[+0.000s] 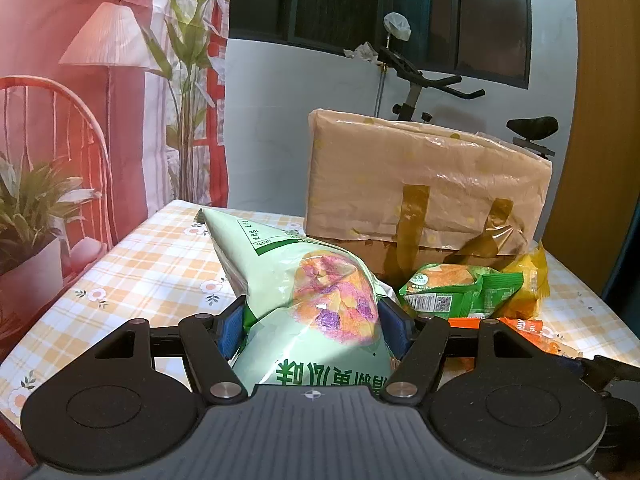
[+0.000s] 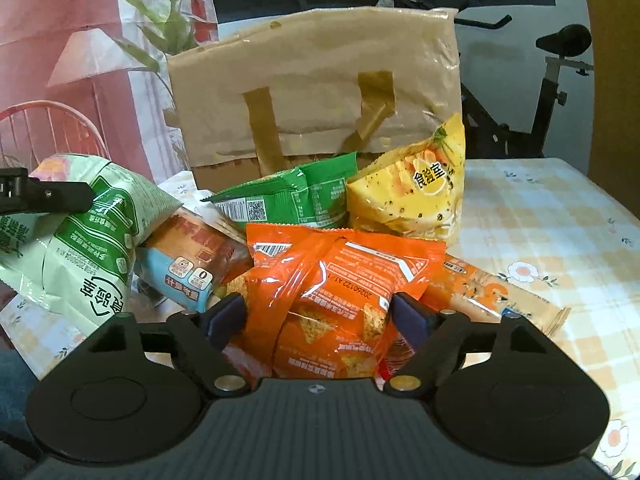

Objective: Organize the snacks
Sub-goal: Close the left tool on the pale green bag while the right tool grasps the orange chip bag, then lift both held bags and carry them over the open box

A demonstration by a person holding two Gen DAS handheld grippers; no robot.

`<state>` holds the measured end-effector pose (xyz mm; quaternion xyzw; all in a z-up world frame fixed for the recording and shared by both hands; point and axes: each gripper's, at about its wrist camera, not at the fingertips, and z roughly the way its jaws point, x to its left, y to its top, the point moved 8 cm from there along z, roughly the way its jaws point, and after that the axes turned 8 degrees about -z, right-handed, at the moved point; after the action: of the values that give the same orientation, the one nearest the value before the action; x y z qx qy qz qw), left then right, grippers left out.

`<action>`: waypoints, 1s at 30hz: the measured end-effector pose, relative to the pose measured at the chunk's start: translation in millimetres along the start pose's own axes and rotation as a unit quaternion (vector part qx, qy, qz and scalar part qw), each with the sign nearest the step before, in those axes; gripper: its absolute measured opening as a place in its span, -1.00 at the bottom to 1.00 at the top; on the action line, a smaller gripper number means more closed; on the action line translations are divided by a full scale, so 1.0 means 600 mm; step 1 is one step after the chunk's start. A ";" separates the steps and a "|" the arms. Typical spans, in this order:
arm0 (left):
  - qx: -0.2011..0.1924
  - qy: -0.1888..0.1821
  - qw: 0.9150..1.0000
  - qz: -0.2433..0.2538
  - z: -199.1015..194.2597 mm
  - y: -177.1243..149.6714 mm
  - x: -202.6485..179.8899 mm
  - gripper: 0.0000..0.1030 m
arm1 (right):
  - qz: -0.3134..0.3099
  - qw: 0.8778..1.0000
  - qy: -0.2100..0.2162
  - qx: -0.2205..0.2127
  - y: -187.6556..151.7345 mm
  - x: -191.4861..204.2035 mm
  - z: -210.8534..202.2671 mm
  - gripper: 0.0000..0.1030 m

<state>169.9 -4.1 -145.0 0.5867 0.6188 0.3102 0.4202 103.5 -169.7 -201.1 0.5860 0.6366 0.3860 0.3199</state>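
My left gripper is clamped about halfway closed on a pale green snack bag, both blue pads pressed into its sides, the bag tilting up and away over the checked tablecloth. My right gripper has its jaws around an orange chip bag at the front of the pile; the pads sit right at the bag's crinkled edges, and I cannot tell whether they are pressing on it. Behind the orange bag lie a bright green packet and a yellow bag, both leaning against a tan tote bag standing upright at the back of the table. A blue and brown packet lies left of the orange bag, touching the pale green one, and a long orange cracker pack lies flat to the right. An exercise bike stands behind the table.
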 end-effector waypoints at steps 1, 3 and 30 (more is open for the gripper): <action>0.000 0.001 1.000 0.000 0.000 0.000 0.001 0.36 | -0.002 1.000 -0.001 -0.003 0.001 0.001 -0.004 0.57; 0.001 0.003 1.000 0.000 -0.002 0.000 0.002 0.36 | -0.004 1.000 0.000 -0.009 0.004 0.004 -0.009 0.55; -0.011 0.011 1.000 -0.004 -0.015 0.004 0.009 0.36 | -0.063 0.996 0.029 -0.063 0.028 0.043 -0.051 0.39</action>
<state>163.6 2.4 -139.5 0.5765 0.6221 0.3215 0.4211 83.1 -147.3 -170.0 0.5123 0.6553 0.4214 0.3613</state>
